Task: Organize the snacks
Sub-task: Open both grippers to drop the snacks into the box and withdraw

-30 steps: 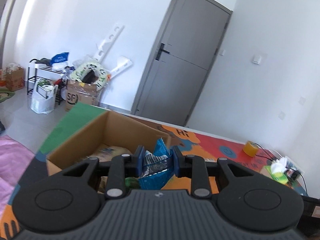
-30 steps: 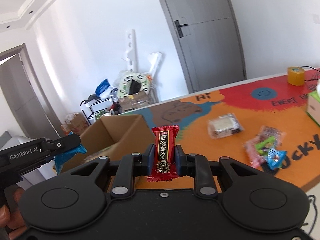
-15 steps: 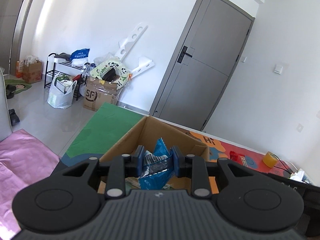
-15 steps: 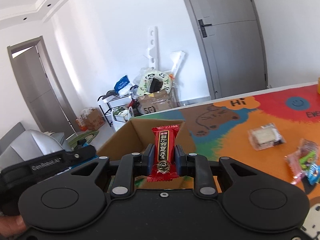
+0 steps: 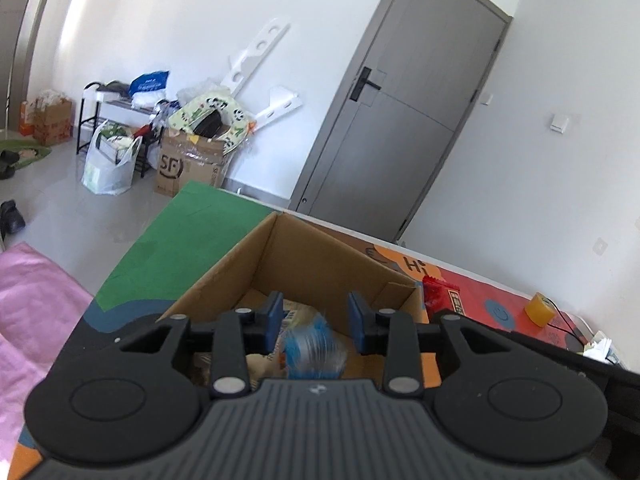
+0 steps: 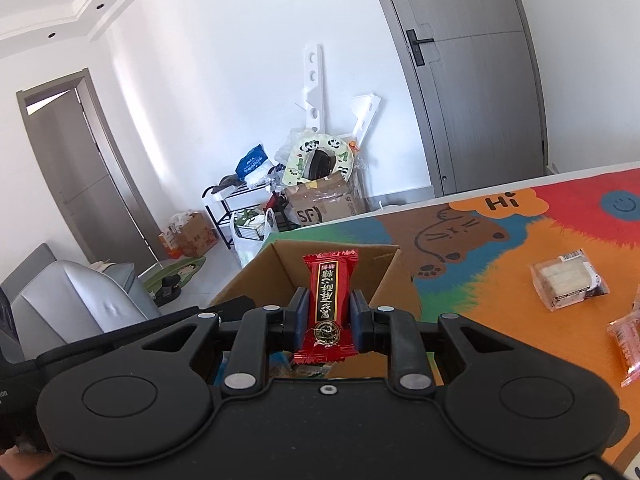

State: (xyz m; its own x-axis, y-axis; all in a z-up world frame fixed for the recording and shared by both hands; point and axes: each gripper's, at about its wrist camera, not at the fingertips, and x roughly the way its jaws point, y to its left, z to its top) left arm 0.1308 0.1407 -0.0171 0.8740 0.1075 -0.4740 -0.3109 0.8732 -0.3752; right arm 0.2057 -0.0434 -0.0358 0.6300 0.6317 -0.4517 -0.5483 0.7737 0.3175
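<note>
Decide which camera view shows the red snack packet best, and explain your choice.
The right wrist view: the red snack packet stands upright and sharp, clamped in the right claw, above the cardboard box. The left wrist view shows only a small part of it past the box's right corner.

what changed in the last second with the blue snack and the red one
The left gripper has just opened its jaws and let go of the blue snack packet, which now shows blurred and free between the pads, dropping into the cardboard box. Both grippers moved in over the box. The right gripper stays shut on the red candy bar; the wrapped snacks on the mat lie as before.
</note>
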